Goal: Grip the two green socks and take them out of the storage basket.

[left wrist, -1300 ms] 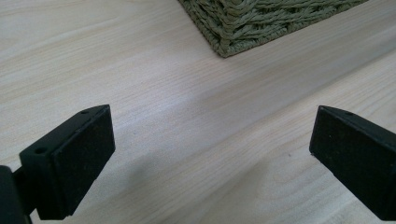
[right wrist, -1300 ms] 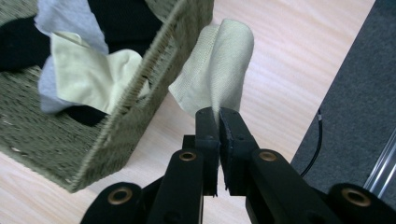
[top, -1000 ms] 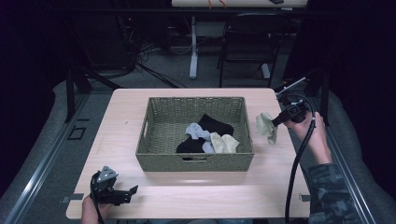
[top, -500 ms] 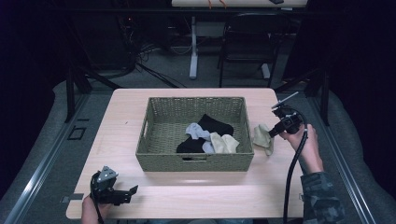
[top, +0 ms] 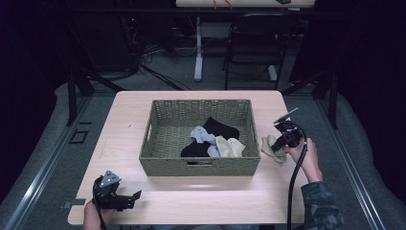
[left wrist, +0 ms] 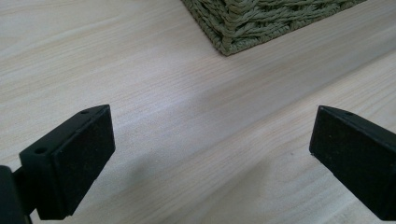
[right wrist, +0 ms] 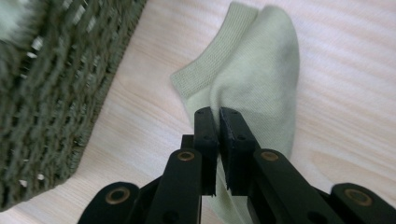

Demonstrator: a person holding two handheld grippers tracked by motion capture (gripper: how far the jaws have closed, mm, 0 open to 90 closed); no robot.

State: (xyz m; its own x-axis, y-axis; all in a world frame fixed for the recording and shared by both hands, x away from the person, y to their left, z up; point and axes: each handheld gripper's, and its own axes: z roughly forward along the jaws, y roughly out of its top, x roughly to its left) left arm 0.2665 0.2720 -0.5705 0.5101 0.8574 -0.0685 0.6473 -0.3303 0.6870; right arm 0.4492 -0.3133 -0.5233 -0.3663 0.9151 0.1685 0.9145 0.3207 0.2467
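Note:
A pale green sock (right wrist: 261, 74) lies on the table just right of the woven basket (top: 158, 143), and my right gripper (right wrist: 218, 112) is shut on it, jaws pinching a fold of the fabric. In the high view the sock (top: 269, 145) rests on the wood beside that gripper (top: 280, 143). The basket holds black, grey-blue and pale green socks (top: 215, 139). My left gripper (top: 136, 196) sits low at the table's front left corner, open, with bare wood between its jaws (left wrist: 210, 154).
The light wooden table (top: 124, 124) has bare room left of and in front of the basket. A corner of the basket (left wrist: 243, 23) lies ahead of the left gripper. A chair and table legs stand on the floor beyond.
My right gripper has come down with the green sock, which hung in the air before and now rests on the table beside the basket. The left gripper has stayed put.

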